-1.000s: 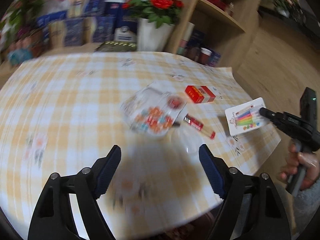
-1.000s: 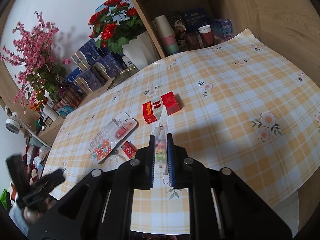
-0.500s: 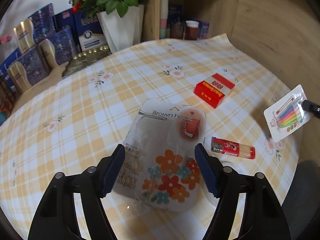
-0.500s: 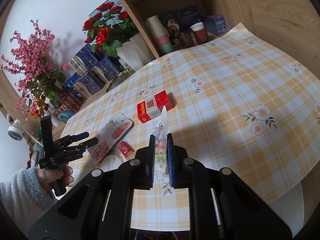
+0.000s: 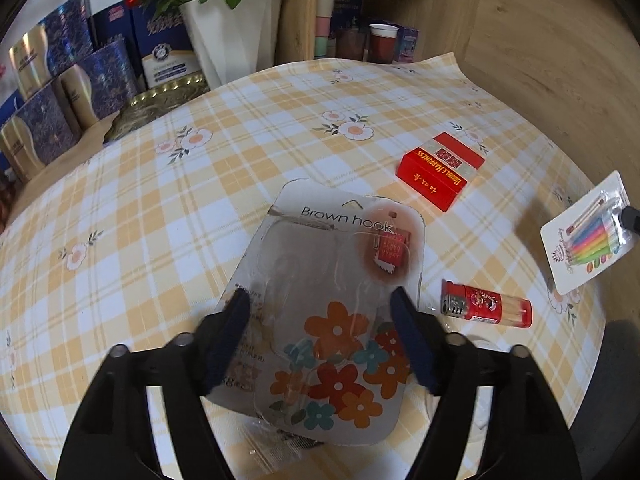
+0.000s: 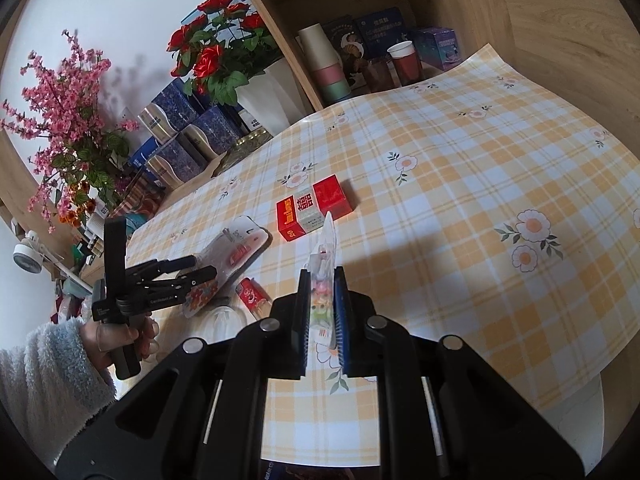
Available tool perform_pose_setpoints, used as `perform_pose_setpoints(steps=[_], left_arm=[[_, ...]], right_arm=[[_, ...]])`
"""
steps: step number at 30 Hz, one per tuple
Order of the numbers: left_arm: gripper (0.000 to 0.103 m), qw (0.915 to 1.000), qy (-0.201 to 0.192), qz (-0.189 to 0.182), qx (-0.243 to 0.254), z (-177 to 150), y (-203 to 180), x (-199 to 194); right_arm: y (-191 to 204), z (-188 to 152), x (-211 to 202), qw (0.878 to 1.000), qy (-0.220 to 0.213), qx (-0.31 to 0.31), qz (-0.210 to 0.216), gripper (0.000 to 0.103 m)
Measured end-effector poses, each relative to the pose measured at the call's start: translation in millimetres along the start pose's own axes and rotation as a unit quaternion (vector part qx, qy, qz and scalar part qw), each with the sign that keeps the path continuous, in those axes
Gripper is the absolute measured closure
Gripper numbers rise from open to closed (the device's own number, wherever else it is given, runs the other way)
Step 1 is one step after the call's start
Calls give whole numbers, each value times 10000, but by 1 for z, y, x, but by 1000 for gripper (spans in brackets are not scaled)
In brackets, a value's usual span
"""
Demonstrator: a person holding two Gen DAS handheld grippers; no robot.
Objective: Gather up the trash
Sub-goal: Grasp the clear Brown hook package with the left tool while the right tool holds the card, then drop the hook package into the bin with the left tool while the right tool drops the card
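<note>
Left gripper (image 5: 320,336) astride flowered, clear-fronted hook package (image 5: 332,292).

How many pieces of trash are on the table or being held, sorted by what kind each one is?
Flat card packs: 2, the Brown hook pack on the table and the candle card in the right gripper
Red cigarette box: 1
Red lighter: 1
Total: 4

Around my left gripper (image 5: 320,332) the checked cloth (image 5: 168,216) is free; only the lighter (image 5: 486,309) lies near on the right.
</note>
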State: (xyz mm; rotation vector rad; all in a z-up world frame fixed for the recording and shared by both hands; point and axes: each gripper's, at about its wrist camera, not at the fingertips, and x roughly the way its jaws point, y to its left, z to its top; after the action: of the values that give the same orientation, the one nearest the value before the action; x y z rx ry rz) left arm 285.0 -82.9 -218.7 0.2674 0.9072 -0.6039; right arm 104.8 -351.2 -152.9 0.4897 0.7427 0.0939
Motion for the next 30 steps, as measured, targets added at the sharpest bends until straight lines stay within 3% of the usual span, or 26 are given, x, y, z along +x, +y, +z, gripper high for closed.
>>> perform_pose_setpoints(steps=[6, 8, 14, 24, 30], left_arm=[[31, 9998, 53, -184, 48, 8, 0, 7], [44, 9997, 164, -199, 44, 9, 0, 11], [48, 9990, 28, -268, -360, 9, 9, 0], [48, 9977, -327, -293, -510, 0, 4, -72], [48, 9917, -573, -692, -916, -24, -8, -128]], right_arm=[[0, 1, 2, 10000, 1, 13, -28, 88], [-1, 2, 4, 10000, 18, 12, -42, 88], [2, 4, 2, 10000, -17, 6, -33, 88], [23, 4, -25, 9997, -180, -111, 130, 88], [41, -8, -54, 9990, -258, -259, 267, 88]])
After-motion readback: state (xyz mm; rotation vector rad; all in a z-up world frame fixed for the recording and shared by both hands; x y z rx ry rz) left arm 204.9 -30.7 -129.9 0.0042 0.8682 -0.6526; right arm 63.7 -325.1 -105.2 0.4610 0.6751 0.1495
